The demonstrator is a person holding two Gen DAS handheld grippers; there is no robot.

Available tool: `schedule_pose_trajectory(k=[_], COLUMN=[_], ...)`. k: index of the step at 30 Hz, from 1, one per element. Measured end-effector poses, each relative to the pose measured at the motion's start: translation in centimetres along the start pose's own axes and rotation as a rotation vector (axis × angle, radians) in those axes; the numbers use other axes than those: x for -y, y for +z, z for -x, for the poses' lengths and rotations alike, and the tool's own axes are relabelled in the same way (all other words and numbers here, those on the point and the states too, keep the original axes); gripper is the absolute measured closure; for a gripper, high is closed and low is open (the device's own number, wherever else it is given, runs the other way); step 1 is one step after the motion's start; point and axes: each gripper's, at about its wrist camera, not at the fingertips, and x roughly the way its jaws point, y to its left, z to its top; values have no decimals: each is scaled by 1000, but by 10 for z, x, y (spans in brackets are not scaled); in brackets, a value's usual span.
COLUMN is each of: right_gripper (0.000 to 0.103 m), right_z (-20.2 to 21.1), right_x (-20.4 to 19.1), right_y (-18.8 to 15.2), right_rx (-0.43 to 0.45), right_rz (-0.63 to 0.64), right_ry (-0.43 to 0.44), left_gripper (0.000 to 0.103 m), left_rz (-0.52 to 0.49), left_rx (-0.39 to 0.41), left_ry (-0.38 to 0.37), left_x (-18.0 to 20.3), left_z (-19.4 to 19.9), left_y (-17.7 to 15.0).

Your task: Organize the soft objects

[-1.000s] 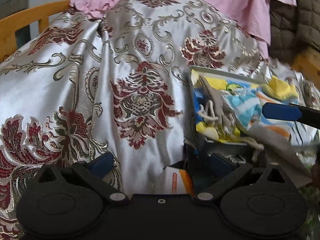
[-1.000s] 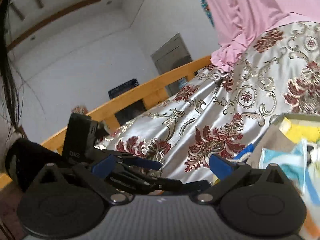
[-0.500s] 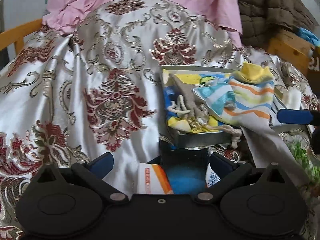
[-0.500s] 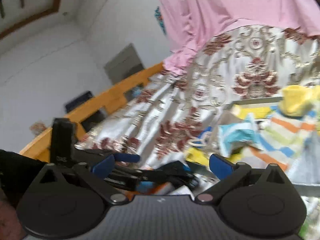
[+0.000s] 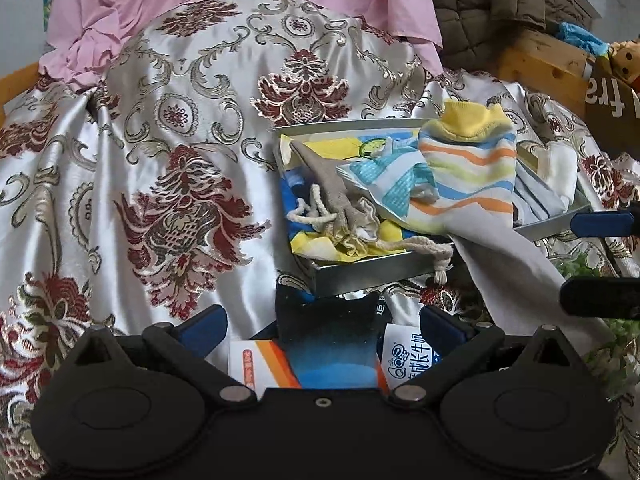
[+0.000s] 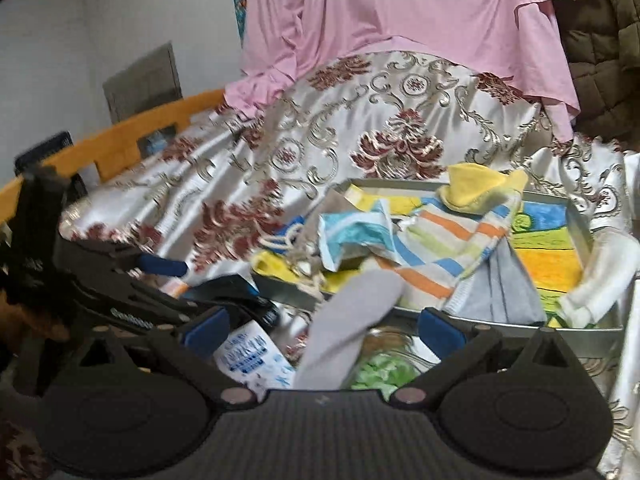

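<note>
A grey metal tray (image 5: 372, 274) (image 6: 576, 224) lies on the brocade bedspread and holds soft things: a striped sock with a yellow cuff (image 5: 468, 168) (image 6: 452, 236), a beige drawstring pouch (image 5: 340, 200), a light blue cloth (image 6: 352, 236) and a white cloth (image 6: 600, 276). The sock's grey foot (image 6: 352, 324) hangs over the tray's near rim. My left gripper (image 5: 322, 324) is open over a dark blue and black sock (image 5: 332, 344) just before the tray. My right gripper (image 6: 322, 326) is open with the grey foot between its fingers.
An orange and white box (image 5: 256, 364) and a white packet with blue print (image 5: 404, 360) (image 6: 252, 356) lie under the dark sock. A pink garment (image 5: 200, 4) and a brown quilted jacket (image 5: 492, 4) hang behind. A wooden bed rail (image 6: 120, 144) runs left. Green material (image 6: 380, 372) lies near.
Both grippers have swung right and down toward the tray, which now sits nearer the middle of each view. The right gripper has come close over the sock's grey foot.
</note>
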Motion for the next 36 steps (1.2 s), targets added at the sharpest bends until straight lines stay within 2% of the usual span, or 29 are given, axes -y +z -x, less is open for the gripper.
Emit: schedule_pose_trajectory(k=[6,9,11,13,14,19,23,26,28,29,36], right_gripper=[0,1,5,8,10,20,28,38,44,48,68], right_z=[-16,-24,-29,-32,-34,-40,-42,-42,-42,-42,-41], right_x=[-5,-7,-9,-8,-8,-13,-18,-17,-17,-18,-14], right_y=[-1,0,-1,-1,-2,-4,-6,-7,-7,-7,-6], right_rx=[-36,-54,-61,-68,-73,-88,-93,-91,-91,-90,-84], right_rz=[53,62,66,63,62,93,117,120,120,121,118], right_ry=[-60,-76,-78,-79,-82,-95,-106,-119,-133,-139,-166], left_gripper=[9,17,19,27,29,57,63,76,90,93,95], left_rz=[-10,16,24,18,12,-41,-60,-71,-77,-74,40], left_rx=[-29,-42,-43,-44,-46,-63,-70,-67,-55,-49,-54], left_ry=[-5,-20,-31,-37,-38,-19,-14,-22,-23,-17,-33], left_x=[0,-3,-3,-2,-1,5,8,10,11,10,-4], left_z=[-6,-8,-9,-10,-10,-15,-16,-16,-15,-14,-9], left_y=[6,9,9,9,9,9,9,10,11,11,16])
